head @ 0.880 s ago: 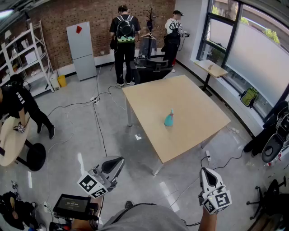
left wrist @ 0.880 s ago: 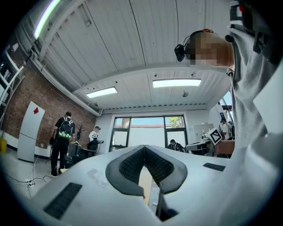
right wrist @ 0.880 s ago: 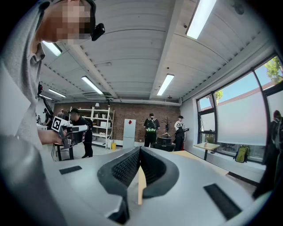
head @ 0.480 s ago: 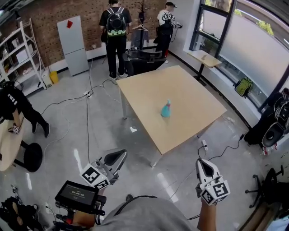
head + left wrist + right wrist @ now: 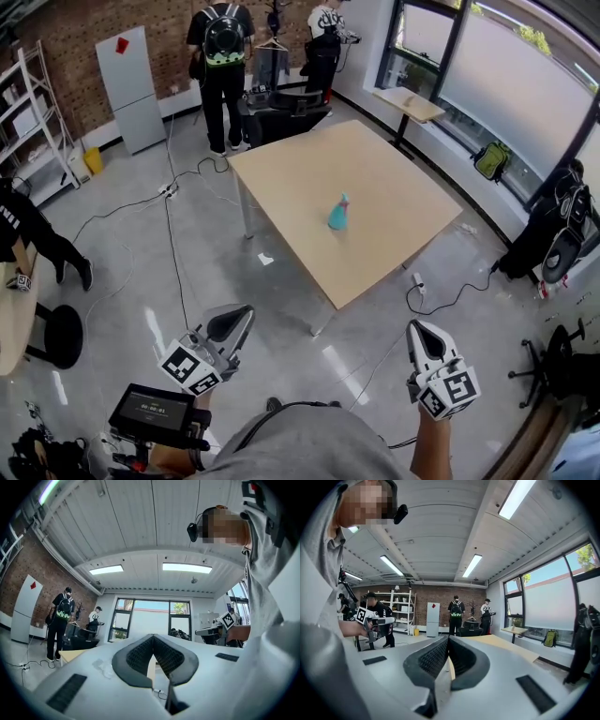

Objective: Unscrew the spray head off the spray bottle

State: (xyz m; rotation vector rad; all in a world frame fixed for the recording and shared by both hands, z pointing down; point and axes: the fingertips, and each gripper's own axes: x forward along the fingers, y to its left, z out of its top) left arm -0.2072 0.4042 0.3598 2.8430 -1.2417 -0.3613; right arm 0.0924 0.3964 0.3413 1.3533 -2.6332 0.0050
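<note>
Closed left gripper (image 5: 246, 311), right gripper (image 5: 413, 327) (likewise) hang far from upright spray bottle (image 5: 337, 216).

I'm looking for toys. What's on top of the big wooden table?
Just a teal spray bottle stands on the table. Its top shows fully; only the spot beneath the bottle is covered.

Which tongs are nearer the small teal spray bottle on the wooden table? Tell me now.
Right, barely; almost a tie. Both hang shut, well short of the light wooden table: left tongs near-left of the small teal spray bottle, right tongs near-right.
</note>
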